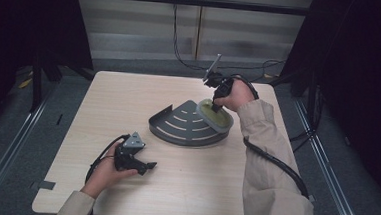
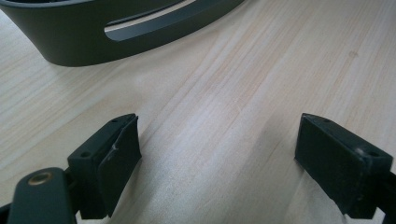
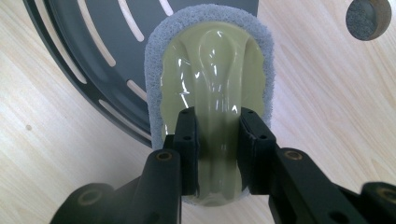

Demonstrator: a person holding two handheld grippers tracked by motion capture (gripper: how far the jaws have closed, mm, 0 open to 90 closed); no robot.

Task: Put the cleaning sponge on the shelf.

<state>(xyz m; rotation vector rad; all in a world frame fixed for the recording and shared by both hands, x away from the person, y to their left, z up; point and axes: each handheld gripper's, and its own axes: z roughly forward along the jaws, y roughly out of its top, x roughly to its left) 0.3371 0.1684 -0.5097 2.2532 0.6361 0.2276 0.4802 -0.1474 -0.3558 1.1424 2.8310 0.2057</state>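
Table point(image 1: 128, 108): scrubber point(image 3: 210, 84) between right claw point(image 3: 218, 140).

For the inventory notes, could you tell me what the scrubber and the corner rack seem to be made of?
Scrubber: glossy, translucent yellow-green grip, probably plastic, on a fuzzy grey pad that looks like foam or abrasive fibre. Corner rack: matte dark grey, slotted, smooth-walled; painted metal or plastic, hard to tell.

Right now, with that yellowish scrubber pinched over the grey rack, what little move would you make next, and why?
Probably ease the scrubber down and inward until it lies flat in the grey rack. The right gripper is shut on its raised handle, and the pad sits across the rack's rim, part over the slotted floor and part over the table. The left gripper rests open on the table, apart from the rack.
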